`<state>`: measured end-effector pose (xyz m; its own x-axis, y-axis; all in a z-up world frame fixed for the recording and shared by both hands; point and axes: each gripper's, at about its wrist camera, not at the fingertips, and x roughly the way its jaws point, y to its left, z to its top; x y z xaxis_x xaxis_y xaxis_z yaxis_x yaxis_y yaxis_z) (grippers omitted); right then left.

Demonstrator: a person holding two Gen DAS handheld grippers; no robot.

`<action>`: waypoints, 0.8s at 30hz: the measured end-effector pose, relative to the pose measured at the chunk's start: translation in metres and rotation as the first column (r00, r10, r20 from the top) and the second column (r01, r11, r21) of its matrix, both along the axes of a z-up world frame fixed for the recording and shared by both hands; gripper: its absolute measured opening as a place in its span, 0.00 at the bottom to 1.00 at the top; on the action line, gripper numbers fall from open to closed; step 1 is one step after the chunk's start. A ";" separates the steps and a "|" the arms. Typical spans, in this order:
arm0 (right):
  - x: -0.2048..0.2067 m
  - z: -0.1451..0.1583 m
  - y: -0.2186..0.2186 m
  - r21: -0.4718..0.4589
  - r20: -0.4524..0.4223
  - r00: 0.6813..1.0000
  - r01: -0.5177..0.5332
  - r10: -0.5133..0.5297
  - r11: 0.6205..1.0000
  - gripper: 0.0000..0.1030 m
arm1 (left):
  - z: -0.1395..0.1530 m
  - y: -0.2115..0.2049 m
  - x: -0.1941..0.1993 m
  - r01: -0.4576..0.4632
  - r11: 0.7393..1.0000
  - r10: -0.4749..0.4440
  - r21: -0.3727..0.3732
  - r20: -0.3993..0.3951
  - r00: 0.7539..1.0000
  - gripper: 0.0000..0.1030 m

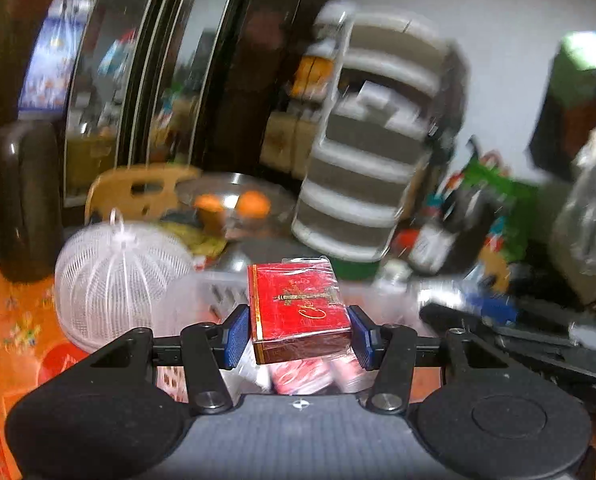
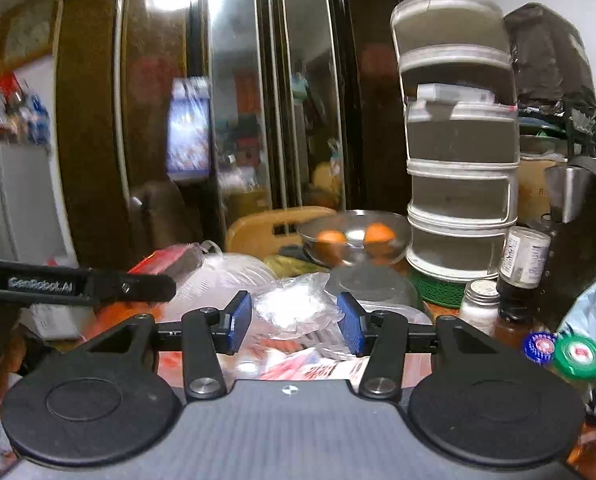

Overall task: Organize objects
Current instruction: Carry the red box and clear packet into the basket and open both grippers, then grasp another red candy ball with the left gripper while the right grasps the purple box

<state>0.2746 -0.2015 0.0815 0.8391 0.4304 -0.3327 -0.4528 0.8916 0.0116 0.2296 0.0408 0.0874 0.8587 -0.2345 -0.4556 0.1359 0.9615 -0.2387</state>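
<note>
My left gripper [image 1: 300, 330] is shut on a red cigarette pack [image 1: 298, 308] wrapped in clear film, held above a white basket [image 1: 218, 292] with red and white packets [image 1: 310, 376] below. In the right wrist view the left gripper's arm [image 2: 78, 286] reaches in from the left with the red pack [image 2: 166, 260] at its end. My right gripper [image 2: 294, 324] is open and empty, above a crumpled clear plastic bag [image 2: 294, 308] and red and white packets [image 2: 310, 364] on the table.
A white mesh food cover [image 1: 114, 280], a steel bowl with oranges [image 2: 354, 240], a tall stack of round containers [image 2: 458, 160], jars [image 2: 522, 260], bottle caps [image 2: 578, 354], a chair back [image 2: 266, 228] and a dark glass-door cabinet [image 2: 238, 100] crowd the table area.
</note>
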 end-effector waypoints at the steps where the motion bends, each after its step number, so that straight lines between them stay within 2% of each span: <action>1: 0.009 -0.006 0.007 -0.037 -0.014 1.000 -0.005 0.005 0.999 0.50 | -0.009 0.000 0.007 -0.006 1.000 0.006 -0.002 -0.021 1.000 0.54; 3: 0.018 -0.018 0.008 -0.059 -0.046 0.999 -0.017 0.014 0.998 0.53 | -0.024 -0.002 0.016 0.000 1.000 0.000 -0.007 -0.017 1.000 0.57; 4: 0.018 -0.020 0.009 -0.070 -0.039 0.999 -0.004 0.001 0.998 0.59 | -0.029 -0.002 0.018 -0.001 1.000 0.001 -0.006 -0.006 1.000 0.72; 5: 0.017 -0.022 0.008 -0.073 -0.032 0.999 0.018 -0.020 0.997 0.75 | -0.033 -0.001 0.018 -0.014 1.000 0.014 -0.005 -0.004 1.000 0.81; 6: 0.010 -0.021 0.004 -0.061 -0.016 0.999 0.041 -0.042 0.997 0.86 | -0.035 0.001 0.014 -0.029 0.999 0.030 -0.015 0.013 0.999 0.81; 8: -0.013 -0.018 -0.010 -0.001 0.023 1.000 0.018 -0.017 1.000 1.00 | -0.032 0.007 -0.002 -0.034 0.999 0.036 -0.031 0.050 0.998 0.84; 11: -0.053 -0.019 -0.029 0.044 0.051 0.999 0.016 -0.018 0.999 1.00 | -0.032 0.014 -0.042 -0.038 0.999 0.040 -0.026 0.116 0.992 0.89; 13: -0.083 -0.037 -0.044 0.069 0.041 0.999 0.017 -0.020 0.997 1.00 | -0.044 0.014 -0.066 -0.022 1.000 0.023 -0.005 0.123 0.992 0.91; 15: -0.105 -0.066 -0.052 0.098 -0.035 0.999 0.003 0.000 0.995 1.00 | -0.066 0.013 -0.081 -0.009 1.000 0.009 -0.006 0.089 0.996 0.91; 18: -0.120 -0.112 -0.049 0.150 -0.154 0.987 -0.026 0.049 0.988 1.00 | -0.102 0.009 -0.079 -0.014 1.000 0.014 -0.005 0.028 1.000 0.91; 21: -0.129 -0.133 -0.030 0.109 -0.203 0.975 -0.070 0.091 0.992 1.00 | -0.124 0.006 -0.070 -0.040 0.999 0.040 0.015 -0.042 0.998 0.85; 24: -0.133 -0.133 -0.013 0.032 -0.186 0.978 -0.088 0.093 0.996 1.00 | -0.132 -0.001 -0.071 -0.024 0.997 0.027 0.068 -0.045 0.999 0.85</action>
